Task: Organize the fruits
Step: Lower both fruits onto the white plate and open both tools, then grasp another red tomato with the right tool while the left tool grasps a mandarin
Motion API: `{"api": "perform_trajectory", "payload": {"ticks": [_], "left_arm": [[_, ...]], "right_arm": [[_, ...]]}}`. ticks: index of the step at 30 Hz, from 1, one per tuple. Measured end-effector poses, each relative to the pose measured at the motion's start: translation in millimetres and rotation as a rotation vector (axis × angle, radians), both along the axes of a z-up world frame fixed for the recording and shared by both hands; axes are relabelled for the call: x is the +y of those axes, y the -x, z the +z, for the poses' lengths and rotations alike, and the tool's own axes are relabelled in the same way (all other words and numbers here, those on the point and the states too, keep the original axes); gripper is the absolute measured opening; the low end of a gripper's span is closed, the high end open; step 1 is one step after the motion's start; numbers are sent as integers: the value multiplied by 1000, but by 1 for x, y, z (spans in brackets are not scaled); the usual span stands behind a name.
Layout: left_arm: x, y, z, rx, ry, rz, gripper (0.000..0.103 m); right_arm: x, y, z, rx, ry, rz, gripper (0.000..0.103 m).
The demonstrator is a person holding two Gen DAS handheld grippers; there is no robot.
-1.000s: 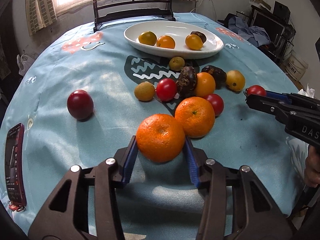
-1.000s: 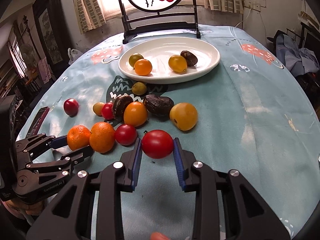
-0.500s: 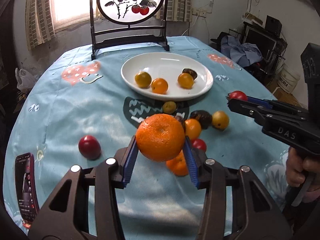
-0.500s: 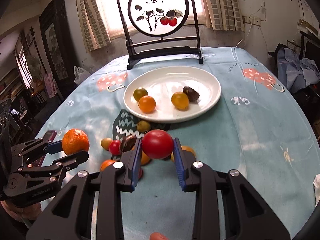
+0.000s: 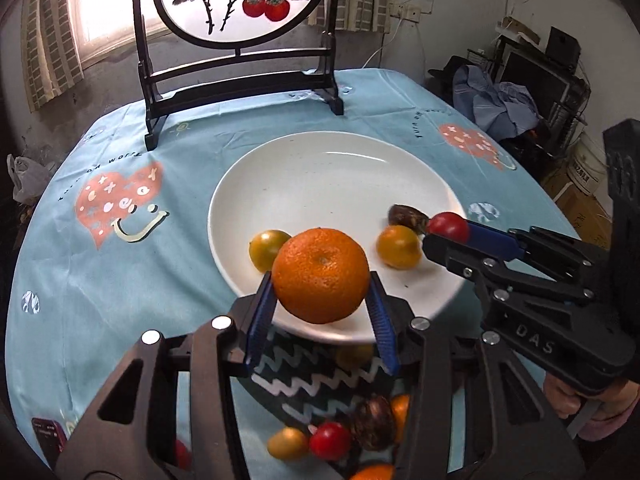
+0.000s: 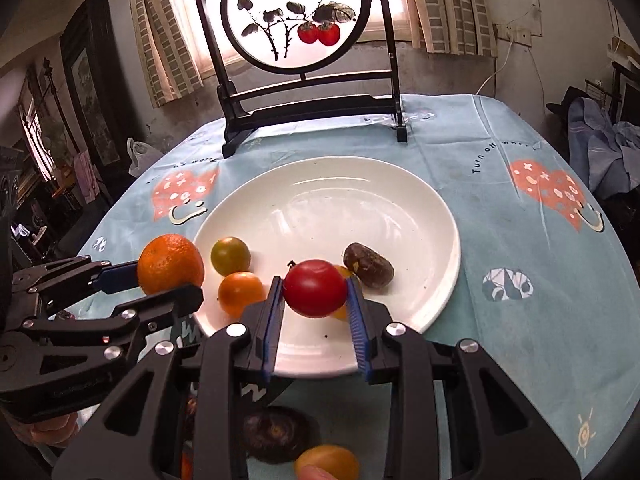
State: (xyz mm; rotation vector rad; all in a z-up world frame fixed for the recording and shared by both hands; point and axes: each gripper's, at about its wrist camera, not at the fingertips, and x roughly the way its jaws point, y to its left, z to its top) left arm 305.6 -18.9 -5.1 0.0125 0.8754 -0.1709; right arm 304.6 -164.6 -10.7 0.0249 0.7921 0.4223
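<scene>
The left gripper (image 5: 320, 280) clamps an orange (image 5: 320, 275) between its blue pads, held above the near rim of a white plate (image 5: 336, 176). Beside it, the right gripper (image 6: 316, 292) grips a red tomato (image 6: 315, 288) over the same plate. Ahead of the right jaws lie a dark date (image 6: 368, 265), a green-yellow fruit (image 6: 230, 255) and a small orange fruit (image 6: 241, 293). Below both grippers, loose fruit (image 5: 328, 440) crowds the blue tablecloth (image 5: 120, 272). Beyond the plate stands a painted screen (image 6: 298, 12).
</scene>
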Motion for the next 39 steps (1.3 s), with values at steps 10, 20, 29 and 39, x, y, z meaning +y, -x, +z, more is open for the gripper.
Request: {"api": "perform_trajectory", "payload": {"ticks": [10,20,29,39], "left_arm": [[20,-20,0,-12,-11,82,75],[52,80,15,-90,-12,135,87],[59,167,-43,16,69,143,87],[47,186,-56,-1,12,121,91]], "right_arm": [[4,-15,-4,-1,13,9,50],[-13,72,10,-26,-56,26,52],[-2,138,-38,103,-49,62,52],[4,155,-57,157,-59,60,52]]}}
